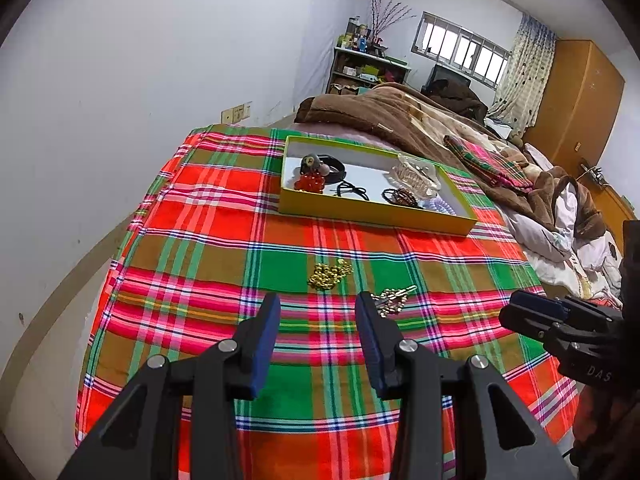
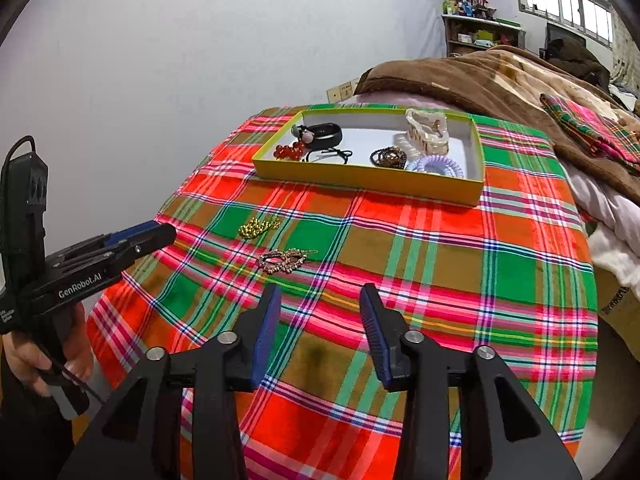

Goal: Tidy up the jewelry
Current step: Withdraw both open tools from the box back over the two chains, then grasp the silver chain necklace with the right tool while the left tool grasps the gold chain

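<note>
Inside the yellow tray (image 2: pixel 372 180): bangle (image 2: pixel 326 133), beads (image 2: pixel 288 153), perhaps scrunchies (image 2: pixel 436 165).

Each claw is matte black plastic with two angular arms, triangular cut-outs near their bases and round silver screws at the pivots. The fingers carry dark blue ribbed pads (image 1: pixel 264 344). Seen from the right wrist, the left claw (image 2: pixel 158 236) sits on a black pistol-style body printed "GenRobot.AI" in white, with a thin black cable looping over its tall rear block. The right claw (image 1: pixel 520 312) body bears pale letters "DAS".
</note>
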Motion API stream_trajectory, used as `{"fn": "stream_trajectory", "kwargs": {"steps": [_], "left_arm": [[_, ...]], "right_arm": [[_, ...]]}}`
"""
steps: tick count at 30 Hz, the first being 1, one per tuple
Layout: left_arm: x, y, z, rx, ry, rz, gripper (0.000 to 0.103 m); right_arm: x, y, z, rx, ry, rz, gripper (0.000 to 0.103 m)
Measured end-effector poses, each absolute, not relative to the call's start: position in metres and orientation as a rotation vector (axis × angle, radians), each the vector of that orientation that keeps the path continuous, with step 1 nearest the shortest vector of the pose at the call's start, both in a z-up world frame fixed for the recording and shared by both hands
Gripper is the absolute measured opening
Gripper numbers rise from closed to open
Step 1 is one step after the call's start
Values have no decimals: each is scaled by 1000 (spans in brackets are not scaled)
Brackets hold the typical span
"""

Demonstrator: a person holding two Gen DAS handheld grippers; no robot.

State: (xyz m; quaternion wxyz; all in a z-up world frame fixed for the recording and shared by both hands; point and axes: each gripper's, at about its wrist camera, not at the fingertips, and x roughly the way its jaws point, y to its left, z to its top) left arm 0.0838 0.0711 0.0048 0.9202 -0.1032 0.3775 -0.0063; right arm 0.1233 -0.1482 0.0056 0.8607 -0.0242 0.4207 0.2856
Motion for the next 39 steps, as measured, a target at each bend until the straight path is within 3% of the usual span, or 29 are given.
{"fn": "stream_trajectory", "kwargs": {"steps": [34,35,38,39], "left_arm": [[101,125,-18,-321,782,-3,40],[102,124,-19,-320,783,-7,40],[106,120,-19,-312,788,-19,40],[108,118,-20,-309,791,-23,40]], "right_arm": [[160,-57,-48,-498,914,840,46],[161,-58,-48,-487,917,835,44],[162,-60,-48,-468,915,829,27],[162,-59,-49,-468,912,828,27]]}}
